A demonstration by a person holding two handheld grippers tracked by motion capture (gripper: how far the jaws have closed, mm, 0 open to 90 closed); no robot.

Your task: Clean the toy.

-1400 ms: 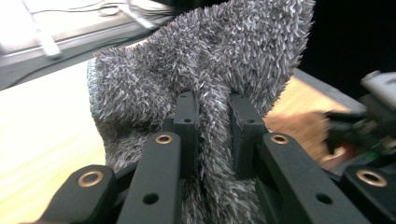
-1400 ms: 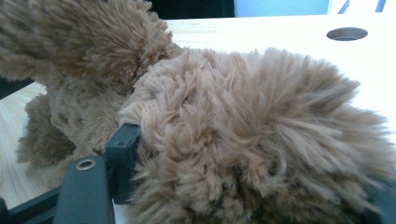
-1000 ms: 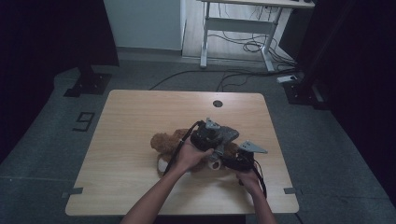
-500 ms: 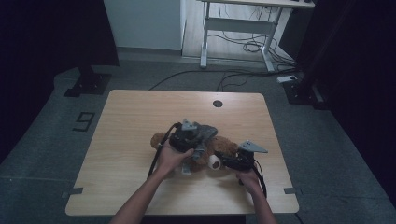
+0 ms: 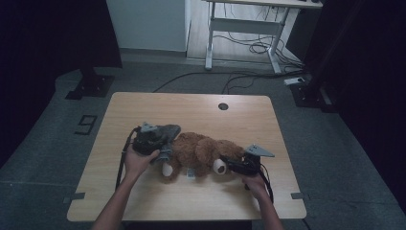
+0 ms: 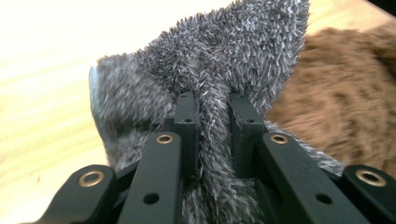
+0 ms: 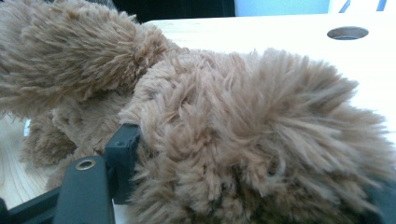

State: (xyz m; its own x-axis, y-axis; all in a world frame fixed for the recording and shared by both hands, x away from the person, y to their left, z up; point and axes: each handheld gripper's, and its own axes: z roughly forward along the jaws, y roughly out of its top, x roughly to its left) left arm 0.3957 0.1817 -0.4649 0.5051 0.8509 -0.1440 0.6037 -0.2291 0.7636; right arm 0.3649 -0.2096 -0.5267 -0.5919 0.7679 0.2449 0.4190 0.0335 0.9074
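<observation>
Two claws are busy on this one, and both have hold of something furry. Nearest the camera, the person's forearms come up from the bottom edge of the high view, one to each claw. The right claw [image 5: 229,166] is clamped on a leg of the brown teddy bear [image 5: 201,152] at its right-hand end; in the right gripper view you can see the plush bulging between the jaws, so it's pinching the toy and pinning it in place. The left claw [image 5: 160,143] has its jaws pressed nearly together on a fold of grey fuzzy fabric [image 6: 205,79], some small fleecy garment or cloth, with the pile squeezed flat between the two pads [image 6: 186,126]. The bear lies stretched on its side across the middle of the tabletop [image 5: 191,108], and the grey piece sits at its left end, touching the brown fur. My read: this is the pulling-off step, with the grey thing being drawn away from the bear while the other end is anchored. Next move probably calls for a steady tug leftward with the anchor grip kept firm, otherwise the whole bear just slides along. Farther back there's a cable hole [image 5: 223,106] in the tabletop, then a white desk frame [image 5: 244,28] on the floor.
</observation>
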